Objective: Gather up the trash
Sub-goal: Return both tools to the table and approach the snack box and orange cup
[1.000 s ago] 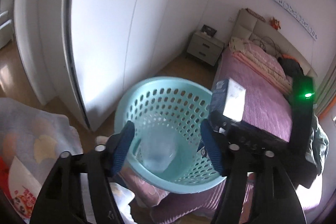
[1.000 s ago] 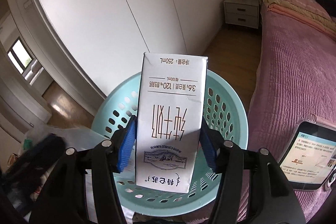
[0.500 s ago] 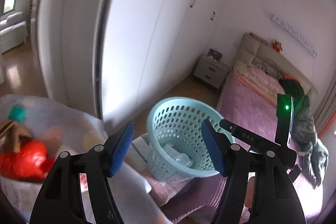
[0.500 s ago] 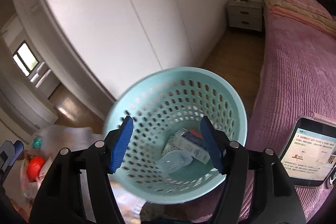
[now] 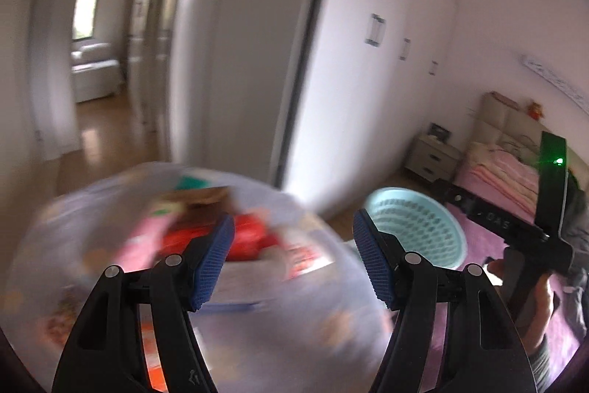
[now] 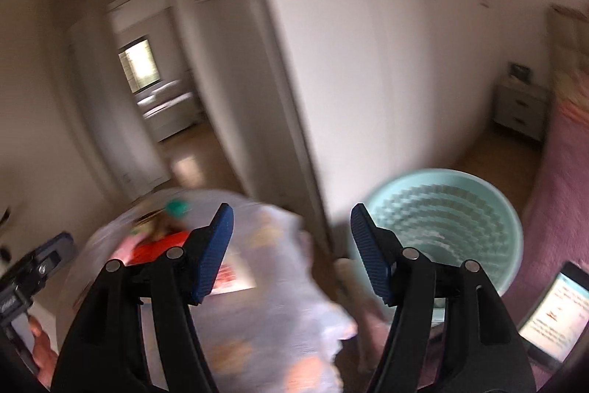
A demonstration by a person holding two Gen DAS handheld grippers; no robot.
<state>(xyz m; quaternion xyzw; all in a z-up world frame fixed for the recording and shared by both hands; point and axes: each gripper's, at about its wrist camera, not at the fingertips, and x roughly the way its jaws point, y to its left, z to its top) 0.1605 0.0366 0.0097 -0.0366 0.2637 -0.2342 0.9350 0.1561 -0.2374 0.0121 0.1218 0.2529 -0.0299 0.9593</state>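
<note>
Left wrist view, one teal basket (image 5: 416, 231), left gripper (image 5: 291, 260) spread empty, right gripper (image 6: 289, 255) likewise, one phone (image 6: 556, 312)

White wardrobe doors (image 5: 368, 80), grey nightstand (image 5: 430, 159), pink bed (image 5: 504, 179), lit phone screen (image 6: 556, 312).

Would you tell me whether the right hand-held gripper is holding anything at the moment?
No, the right hand-held gripper is open, with nothing between its blue pads.
</note>
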